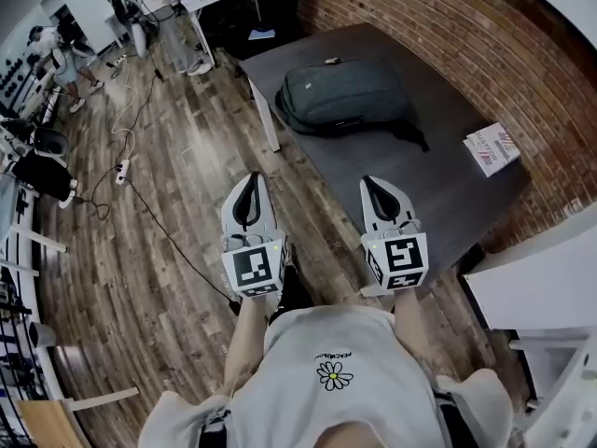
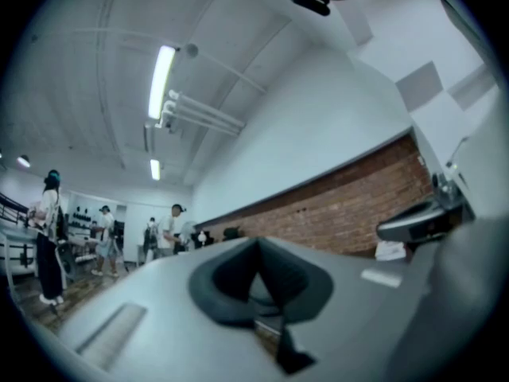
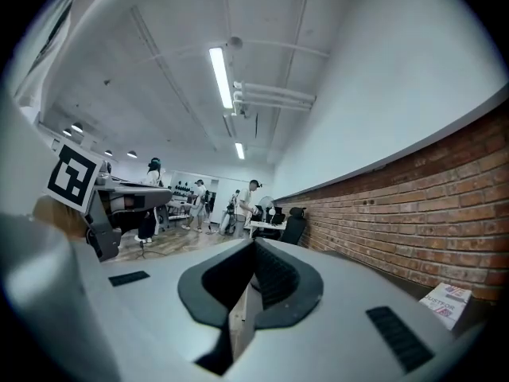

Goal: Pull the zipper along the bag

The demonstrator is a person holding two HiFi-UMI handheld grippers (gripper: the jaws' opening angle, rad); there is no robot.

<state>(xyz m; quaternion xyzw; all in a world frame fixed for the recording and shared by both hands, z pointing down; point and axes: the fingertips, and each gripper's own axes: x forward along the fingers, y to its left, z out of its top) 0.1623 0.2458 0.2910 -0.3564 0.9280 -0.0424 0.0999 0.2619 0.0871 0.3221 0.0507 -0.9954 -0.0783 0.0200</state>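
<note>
A dark grey-green bag (image 1: pixel 347 96) lies on the dark table (image 1: pixel 438 185), its zipper too small to make out. My left gripper (image 1: pixel 250 180) hovers over the wooden floor just short of the table's near edge, jaws shut and empty. My right gripper (image 1: pixel 373 185) is level with it over the table's near part, also shut on nothing. Both stand well short of the bag. In the left gripper view the shut jaws (image 2: pixel 256 249) fill the lower frame and the bag does not show. The right gripper view likewise has only the closed jaws (image 3: pixel 254 249).
A red and white book (image 1: pixel 492 147) lies at the table's right edge. A brick wall (image 1: pixel 466 35) runs behind the table. A white desk (image 1: pixel 532 278) stands at the right. Cables and a power strip (image 1: pixel 121 171) lie on the floor at left; people stand far back.
</note>
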